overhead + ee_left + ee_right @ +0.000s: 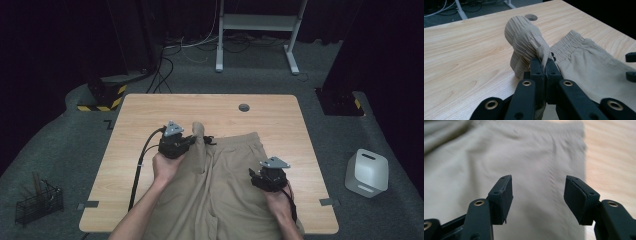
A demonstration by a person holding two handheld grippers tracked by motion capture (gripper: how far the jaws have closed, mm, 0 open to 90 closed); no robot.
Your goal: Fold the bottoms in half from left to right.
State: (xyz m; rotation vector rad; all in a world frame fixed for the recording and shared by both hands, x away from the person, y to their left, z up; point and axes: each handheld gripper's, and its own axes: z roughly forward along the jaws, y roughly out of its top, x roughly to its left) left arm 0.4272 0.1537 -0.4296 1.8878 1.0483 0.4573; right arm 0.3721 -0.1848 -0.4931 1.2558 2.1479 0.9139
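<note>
Black jaws of the left gripper (545,68) are clamped on a fold of the shorts (225,185) at the elasticated waistband (569,45), which is lifted into a gathered hump. The right gripper (537,195) hangs over the shorts' flat right side, jaws wide with nothing between them.

Handling, by judgement: thin beige woven cotton, light, limp and non-fragile; it drapes and bunches, so 1 grip point drags the rest. The ribbed waistband is the thickest, firmest hold.

The shorts lie on the near half of the smooth wood-grain table (150,107), waistband toward the far edge.
</note>
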